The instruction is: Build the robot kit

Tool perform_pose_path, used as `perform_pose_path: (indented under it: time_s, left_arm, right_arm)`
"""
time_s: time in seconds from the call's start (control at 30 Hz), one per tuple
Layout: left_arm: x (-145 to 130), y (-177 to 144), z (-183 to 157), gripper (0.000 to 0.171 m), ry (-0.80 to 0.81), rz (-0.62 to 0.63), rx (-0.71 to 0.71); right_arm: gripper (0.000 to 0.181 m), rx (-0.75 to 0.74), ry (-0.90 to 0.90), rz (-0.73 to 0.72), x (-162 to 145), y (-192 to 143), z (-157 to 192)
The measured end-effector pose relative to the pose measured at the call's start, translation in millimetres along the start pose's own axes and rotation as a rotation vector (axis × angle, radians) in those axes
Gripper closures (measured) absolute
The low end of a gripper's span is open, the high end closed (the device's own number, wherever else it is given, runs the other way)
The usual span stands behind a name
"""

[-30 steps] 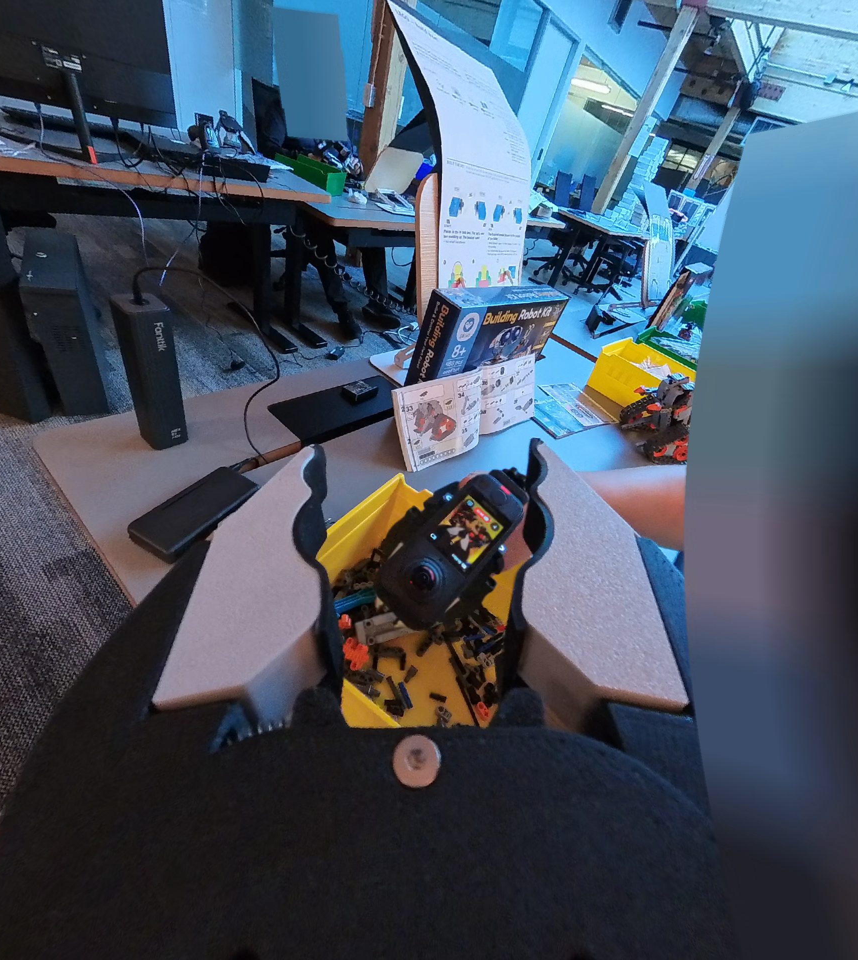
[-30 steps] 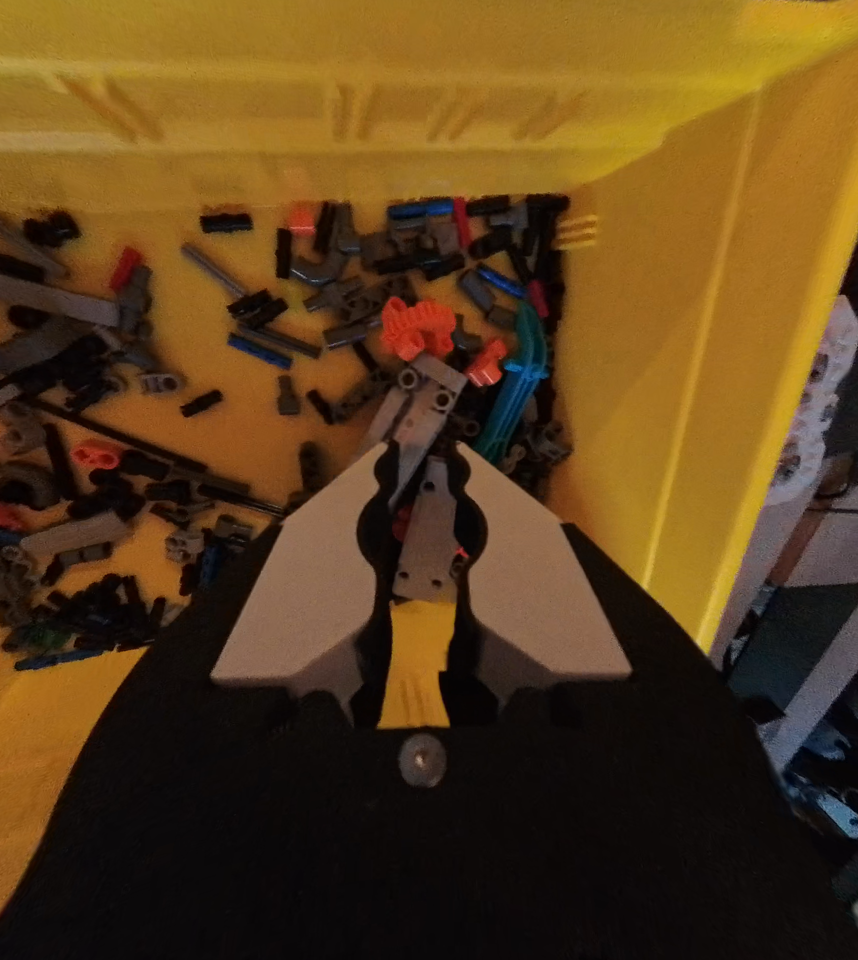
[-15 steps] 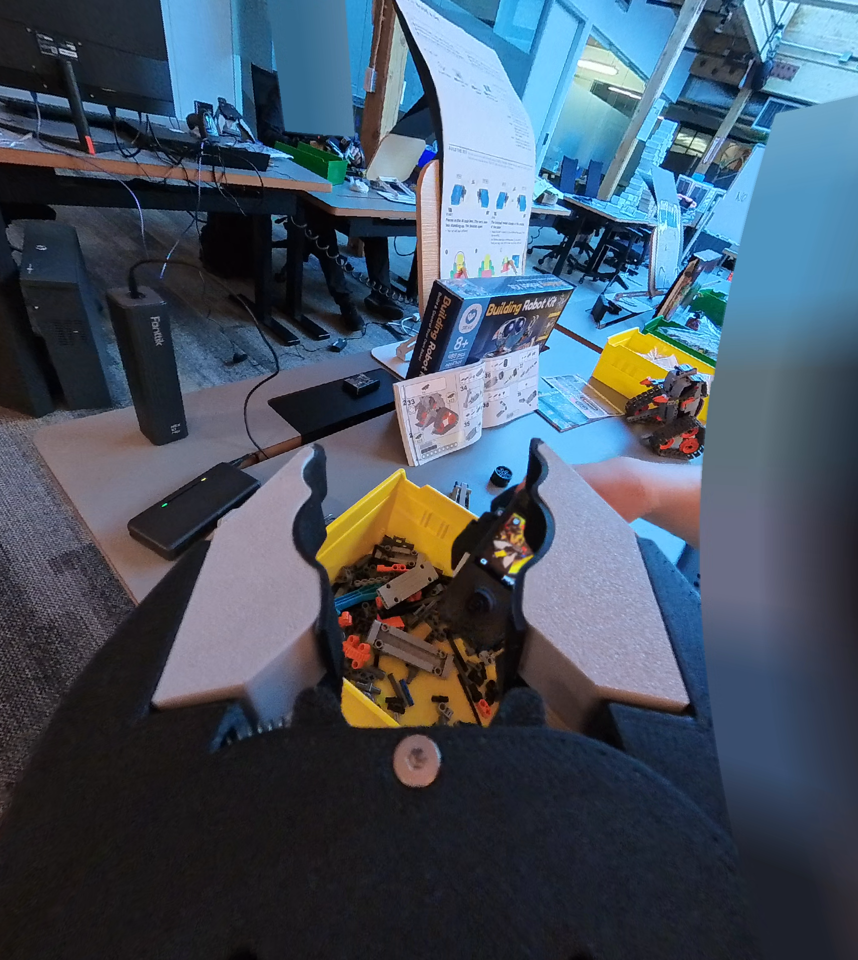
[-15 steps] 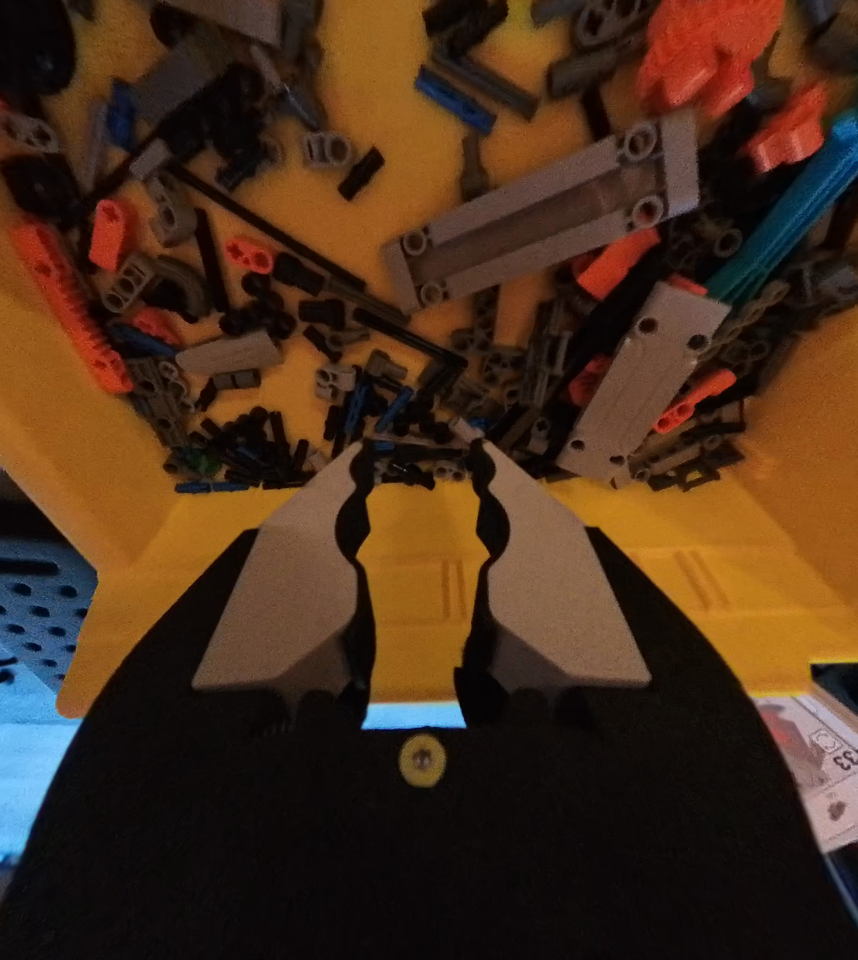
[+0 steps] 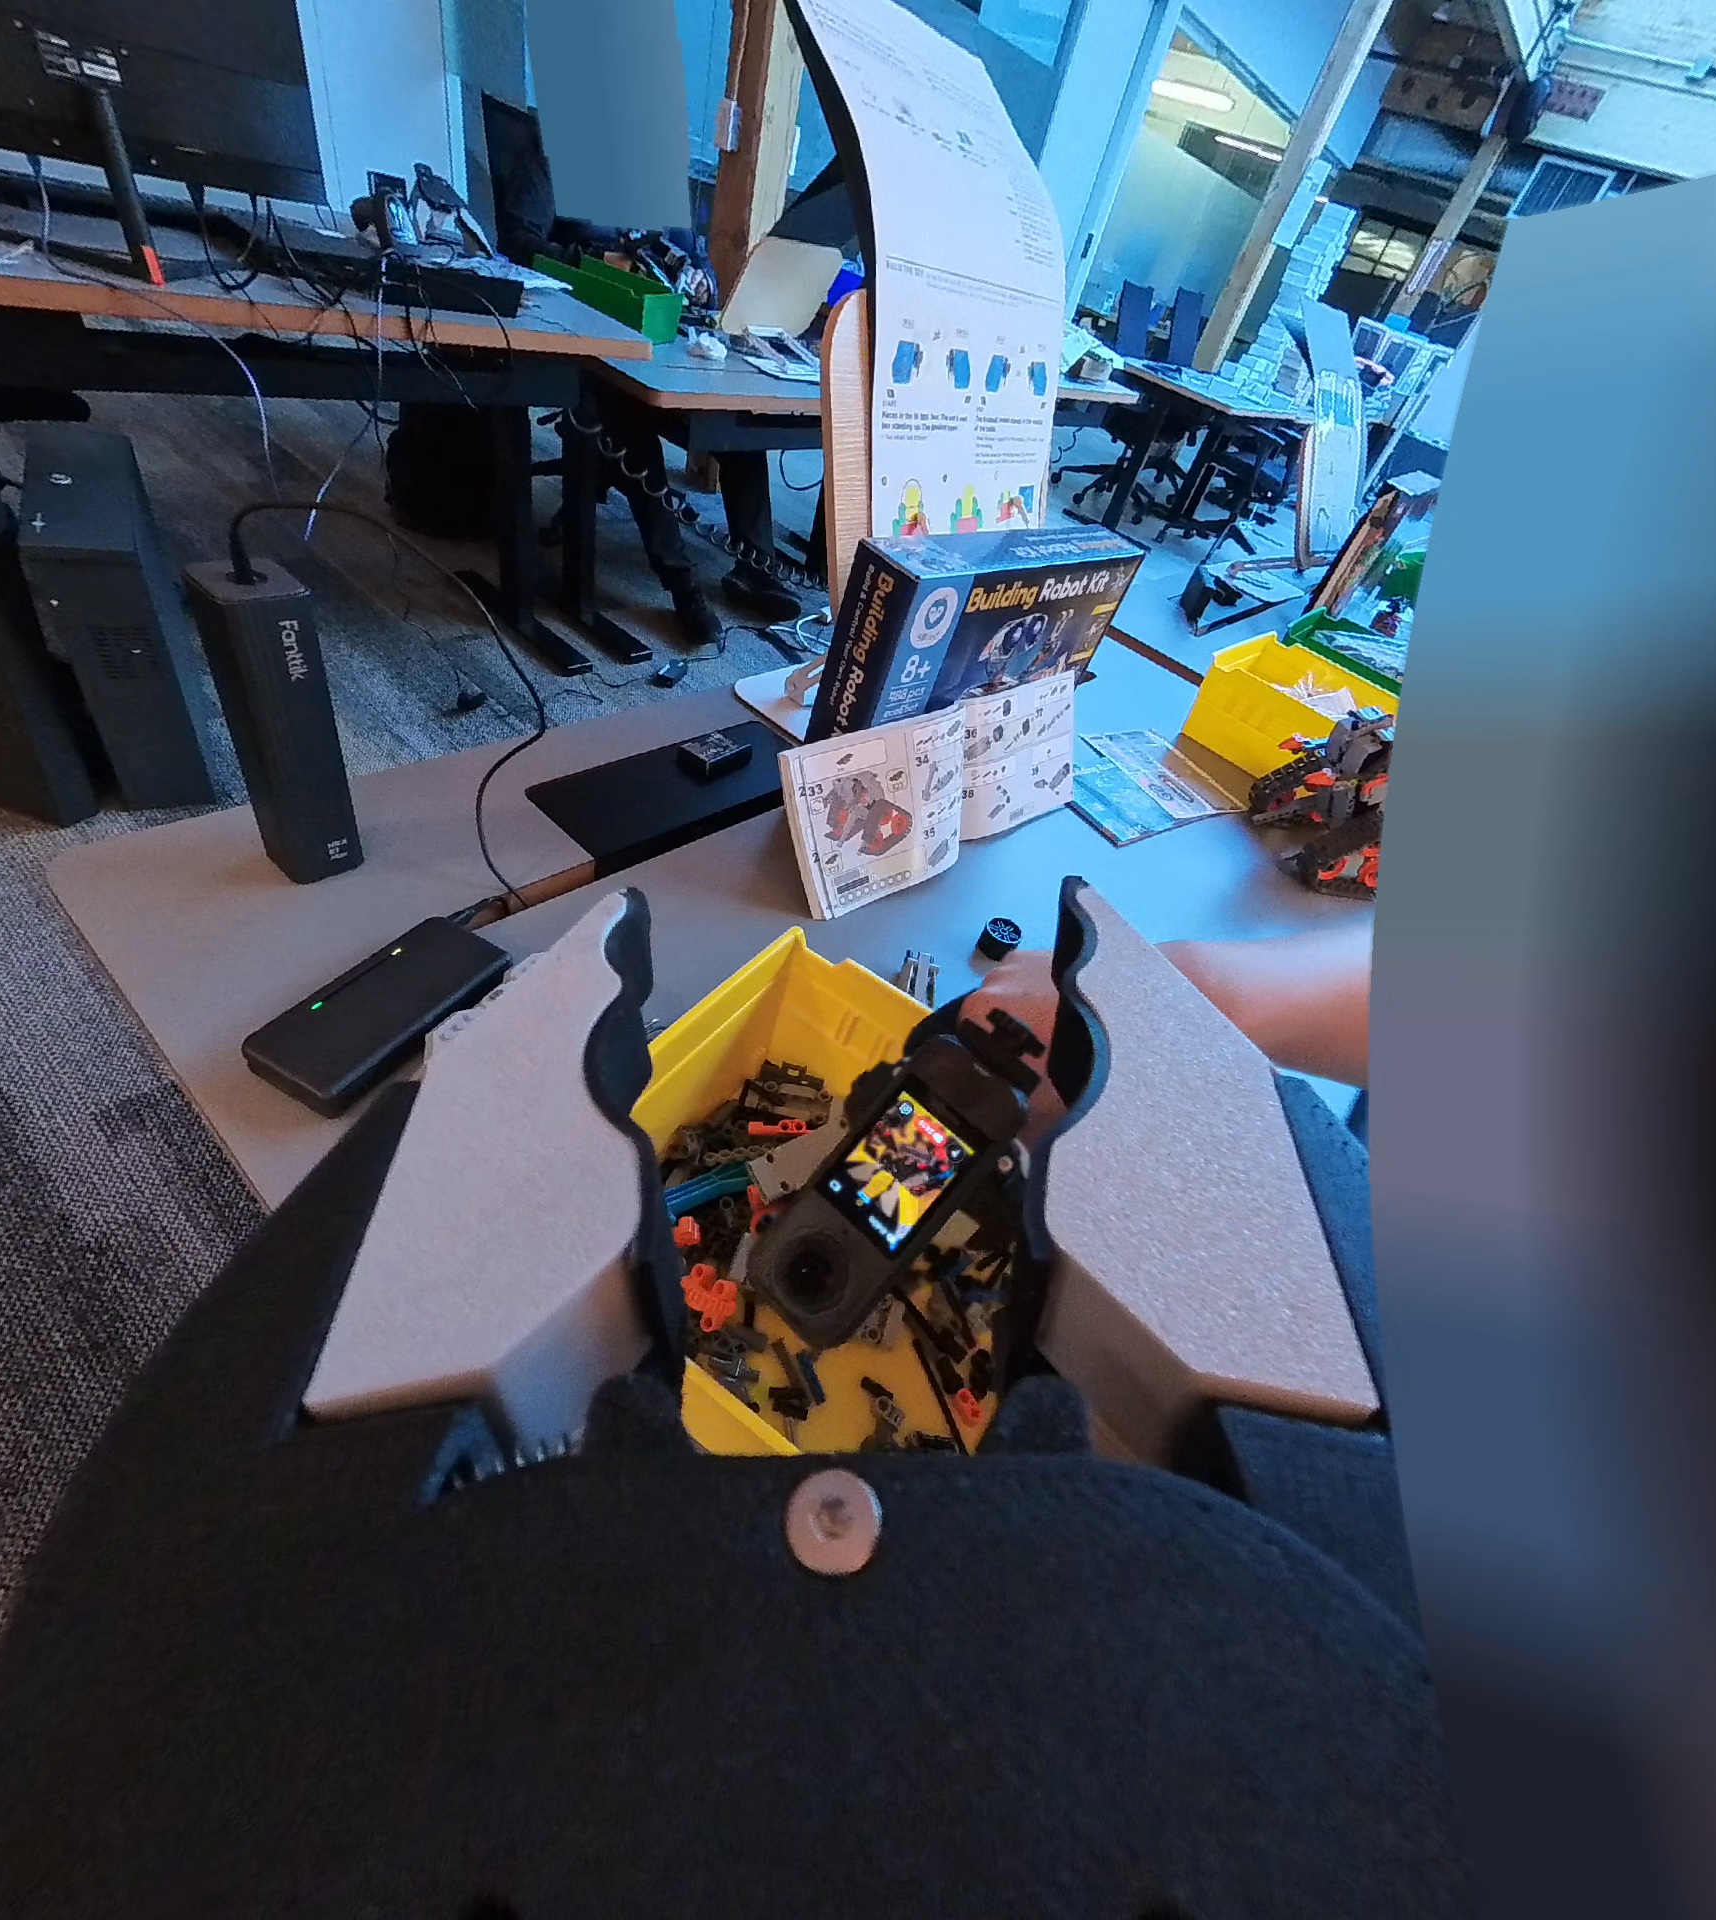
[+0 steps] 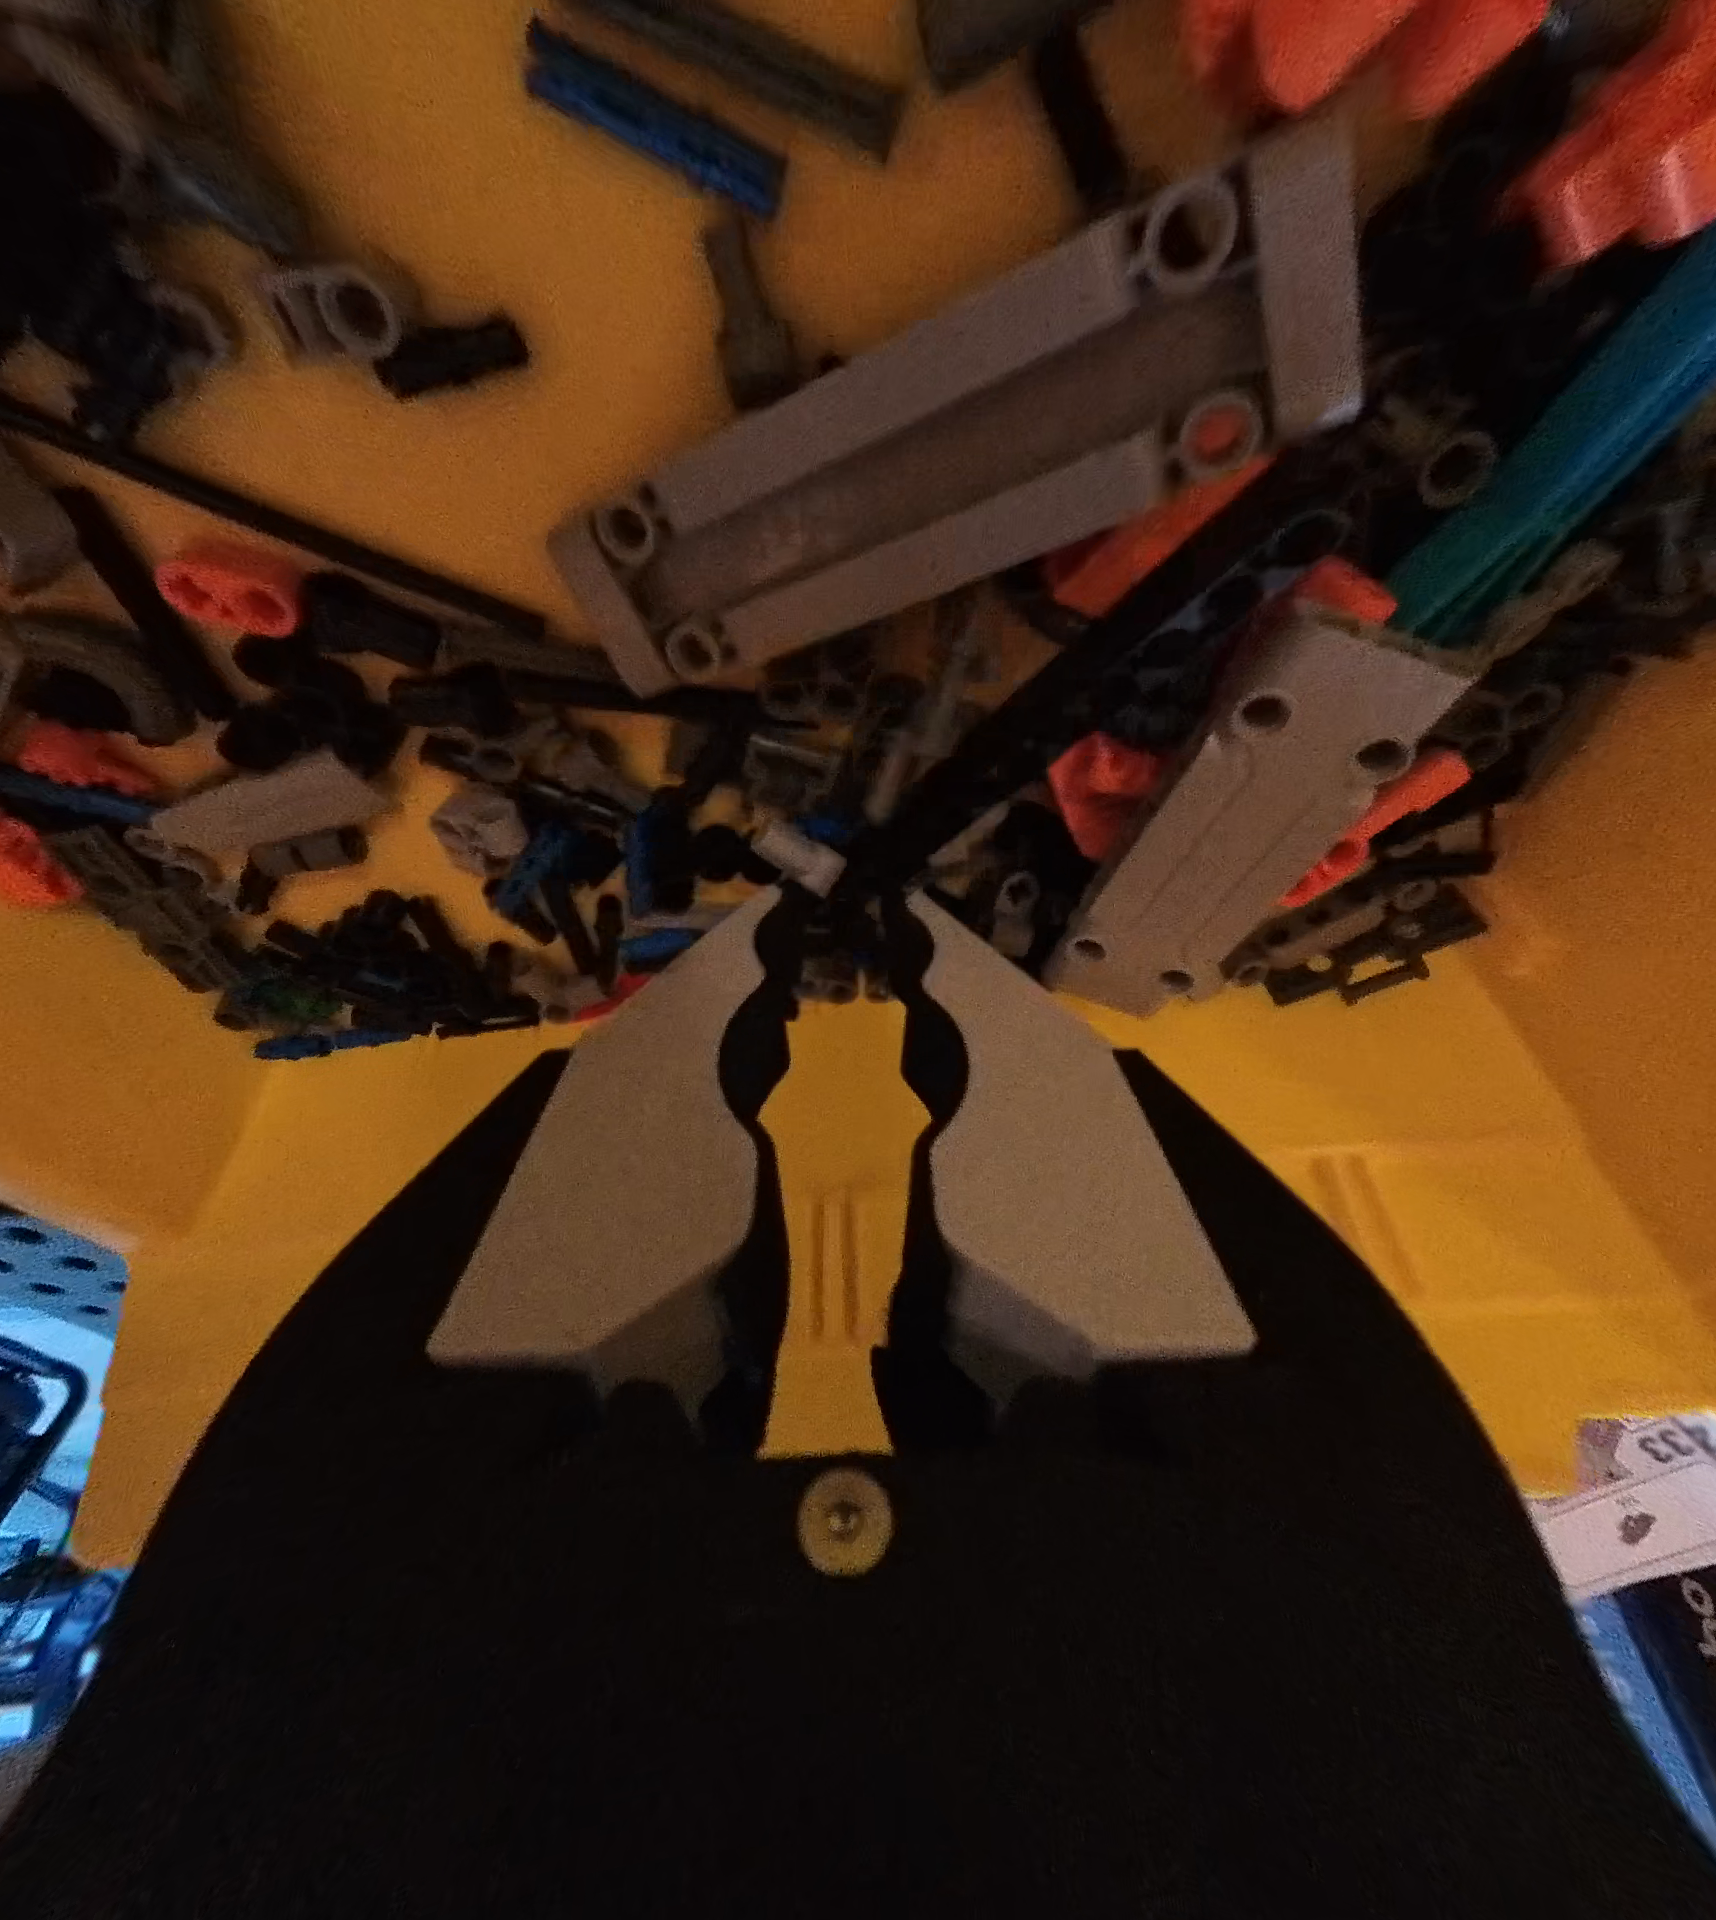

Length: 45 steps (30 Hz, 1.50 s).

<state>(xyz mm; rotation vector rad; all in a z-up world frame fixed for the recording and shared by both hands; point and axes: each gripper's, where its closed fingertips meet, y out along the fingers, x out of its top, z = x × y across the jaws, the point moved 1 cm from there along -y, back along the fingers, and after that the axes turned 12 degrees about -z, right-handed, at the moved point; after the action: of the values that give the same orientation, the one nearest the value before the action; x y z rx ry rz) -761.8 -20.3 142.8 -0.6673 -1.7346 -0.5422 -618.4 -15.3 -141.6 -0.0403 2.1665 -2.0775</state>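
A yellow bin [image 5: 781, 997] of small building pieces sits on the grey table. My left gripper [image 5: 849, 904] hangs open and empty above the bin's near side. My right gripper [image 6: 838, 909] reaches down into the bin [image 6: 1612, 1091]; its camera [image 5: 885, 1195] and the hand [image 5: 1020, 987] holding it show between my left fingers. Its jaws stand a narrow gap apart, with the tips down among small black pieces [image 6: 833, 966]. The view is blurred and I cannot tell whether one is gripped. Two grey panels [image 6: 937, 457] [image 6: 1269, 810] lie loose just beyond the tips.
Behind the bin stand an open instruction booklet [image 5: 895, 810] and a dark kit box [image 5: 979, 623]. A small black wheel [image 5: 999, 935] lies on the table. A flat black power bank [image 5: 376, 1013] and an upright black unit [image 5: 272, 717] are left. A tracked model [image 5: 1332, 810] and second yellow bin [image 5: 1259, 696] are right.
My right gripper let go of the grey panel it held a second ago, turned, dropped lower into the pile and narrowed its jaws. My left gripper has stayed open above the bin.
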Motion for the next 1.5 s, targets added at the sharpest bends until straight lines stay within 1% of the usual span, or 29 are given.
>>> perform_pose_path:
  time_s: [0.03, 0.13, 0.2, 0.27, 0.3, 0.37, 0.43, 0.5, 0.6, 0.67, 0.73, 0.77, 0.83, 0.93, 1.0, 1.1, 1.17, 1.23, 1.37, 1.47, 1.5]
  left_arm:
    - [0, 0, 0, 0.095, 0.001, 0.000, -0.001]
    - [-1, 1, -1, 0.095, 0.003, 0.004, -0.003]
    - [-2, 1, -1, 0.095, 0.003, 0.010, -0.005]
    - [-3, 1, -2, 0.095, 0.004, 0.015, -0.005]
    - [-3, 2, -2, 0.094, 0.005, 0.016, -0.006]
    - [-3, 1, -2, 0.095, 0.005, 0.016, -0.006]
    - [-3, 1, -2, 0.095, 0.004, 0.014, -0.006]
    - [-3, 1, -2, 0.095, 0.002, 0.015, -0.007]
    - [-4, 2, -2, 0.095, 0.004, 0.019, -0.009]
    - [-4, 2, -4, 0.095, 0.008, 0.023, -0.011]
    - [-5, 2, -4, 0.095, 0.010, 0.027, -0.013]
    - [-5, 3, -5, 0.095, 0.012, 0.027, -0.014]
    - [-5, 3, -5, 0.095, 0.014, 0.030, -0.014]
    - [-6, 3, -5, 0.095, 0.013, 0.033, -0.016]
    - [-7, 4, -5, 0.095, 0.012, 0.036, -0.016]
    - [-8, 5, -6, 0.094, 0.015, 0.042, -0.015]
    - [-8, 5, -5, 0.094, 0.016, 0.046, -0.015]
    - [-9, 6, -5, 0.095, 0.016, 0.049, -0.013]
    - [-9, 7, -5, 0.095, 0.016, 0.052, -0.012]
    - [-10, 7, -6, 0.095, 0.020, 0.055, -0.011]
    - [-10, 7, -6, 0.095, 0.020, 0.056, -0.010]
  right_arm:
    - [0.167, -0.005, -0.005, -0.028, 7, -1, -1]
    - [0.169, 0.012, -0.019, -0.186, 34, -7, 0]
    - [0.167, 0.025, -0.005, -0.204, 37, -14, 1]
    - [0.159, 0.032, -0.001, -0.167, 26, -20, 2]
    - [0.152, 0.053, 0.005, -0.132, 19, -21, 4]
    - [0.146, 0.097, 0.002, -0.043, 1, -22, 11]
    - [0.145, 0.106, -0.019, 0.039, -14, -21, 16]
    - [0.144, 0.119, -0.023, 0.091, -23, -18, 22]
    - [0.145, 0.115, -0.053, 0.113, -24, -12, 30]
    - [0.147, 0.071, -0.075, 0.151, -27, -7, 25]
    - [0.151, 0.057, -0.081, 0.140, -21, -3, 25]
    - [0.154, 0.042, -0.086, 0.128, -16, -3, 22]
    - [0.161, 0.068, -0.078, 0.075, -5, -1, 26]
    - [0.162, 0.071, -0.055, -0.066, 21, -1, 23]
    - [0.162, 0.031, -0.059, -0.147, 35, -3, 15]
    - [0.161, -0.024, -0.084, -0.214, 44, -11, 6]
    - [0.158, -0.015, -0.075, -0.212, 40, -15, 4]
    - [0.154, -0.003, -0.061, -0.177, 31, -19, 4]
    - [0.149, -0.038, -0.042, -0.063, 7, -21, -5]
    - [0.149, -0.016, -0.047, 0.015, -10, -17, -4]
    - [0.149, -0.026, -0.064, 0.032, -12, -16, -5]
